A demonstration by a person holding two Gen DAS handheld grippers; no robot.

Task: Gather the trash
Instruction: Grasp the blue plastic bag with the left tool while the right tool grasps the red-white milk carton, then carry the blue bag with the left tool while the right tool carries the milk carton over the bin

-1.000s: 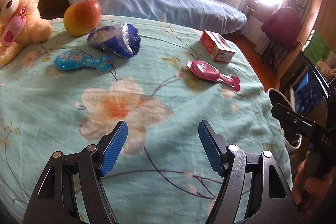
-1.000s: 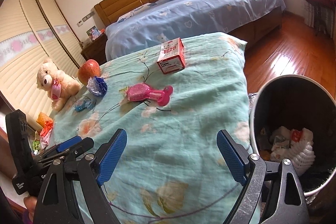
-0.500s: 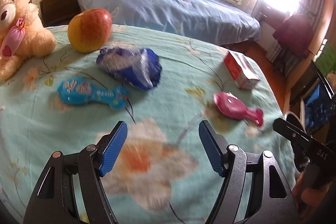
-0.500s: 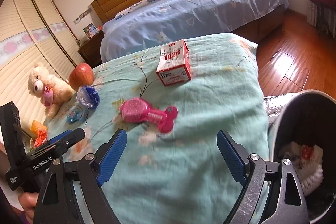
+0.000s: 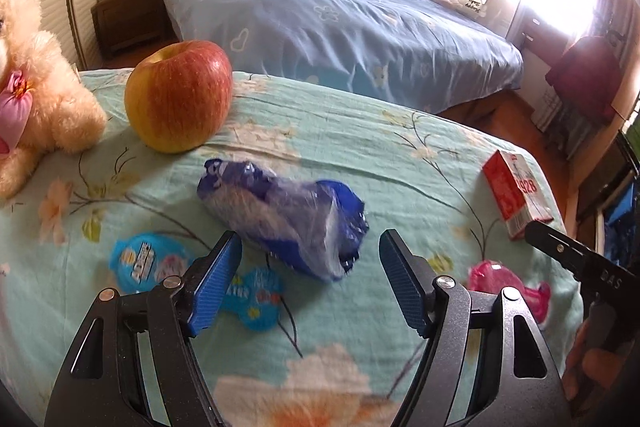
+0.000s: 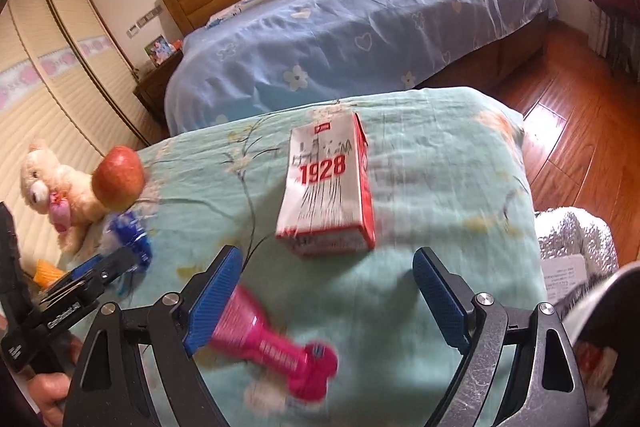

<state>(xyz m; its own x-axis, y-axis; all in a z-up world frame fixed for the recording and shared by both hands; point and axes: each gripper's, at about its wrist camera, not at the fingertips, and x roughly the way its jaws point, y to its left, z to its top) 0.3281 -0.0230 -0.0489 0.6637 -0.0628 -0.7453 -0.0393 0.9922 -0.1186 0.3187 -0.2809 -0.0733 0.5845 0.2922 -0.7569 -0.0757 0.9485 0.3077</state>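
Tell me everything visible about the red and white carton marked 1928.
The red and white carton marked 1928 is a small rectangular paperboard box lying flat, closed, on the teal floral cloth. Its white face, with red numerals and dark line art, points up; its sides are red. Nothing else touches it. It lies just beyond the right gripper, whose jaws are open.

1. The red and white carton (image 6: 326, 187) lying on the green floral cover bears "1928" in large red figures on its top face.
2. In the left wrist view, the carton's side reads "1928" in white.
3. The right gripper's black body (image 5: 592, 267) shows the letters "DAS".
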